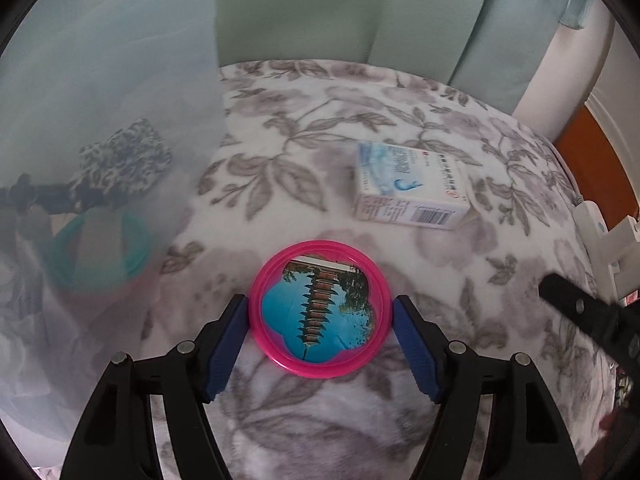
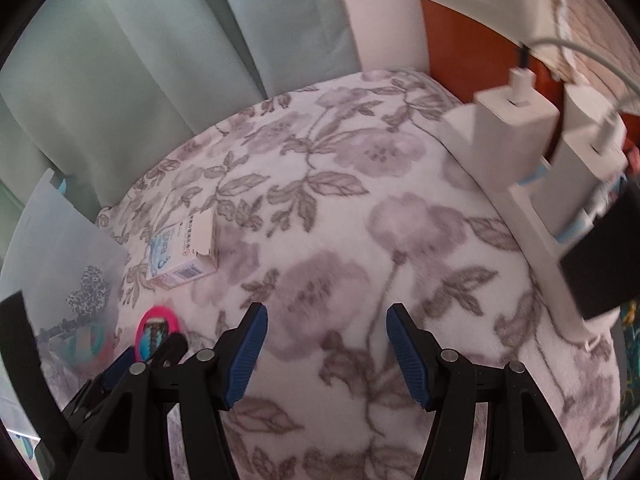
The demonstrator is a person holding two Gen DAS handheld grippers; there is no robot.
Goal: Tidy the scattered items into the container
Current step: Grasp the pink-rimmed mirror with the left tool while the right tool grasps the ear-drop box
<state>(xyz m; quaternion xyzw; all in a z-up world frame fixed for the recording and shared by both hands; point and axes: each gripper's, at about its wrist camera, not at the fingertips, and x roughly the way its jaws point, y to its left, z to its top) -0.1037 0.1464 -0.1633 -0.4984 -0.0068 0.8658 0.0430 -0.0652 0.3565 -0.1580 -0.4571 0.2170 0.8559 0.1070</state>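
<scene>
The pink round mirror (image 1: 319, 309) lies on the floral blanket (image 1: 320, 140) between the spread blue pads of the left claw (image 1: 319, 312) (the right claw (image 2: 323, 340) is apart, empty), so I judge a centred squeeze before lifting toward the translucent container (image 1: 100, 120) is best.

R gripper (image 2: 324, 312) open over floral blanket (image 2: 400, 184), empty; small box (image 2: 184, 252) & pink disc (image 2: 156, 334) far left.

One pink round mirror (image 1: 319, 312), one white carton (image 1: 408, 194), one translucent container (image 1: 100, 128), two chargers (image 2: 516, 128).
</scene>
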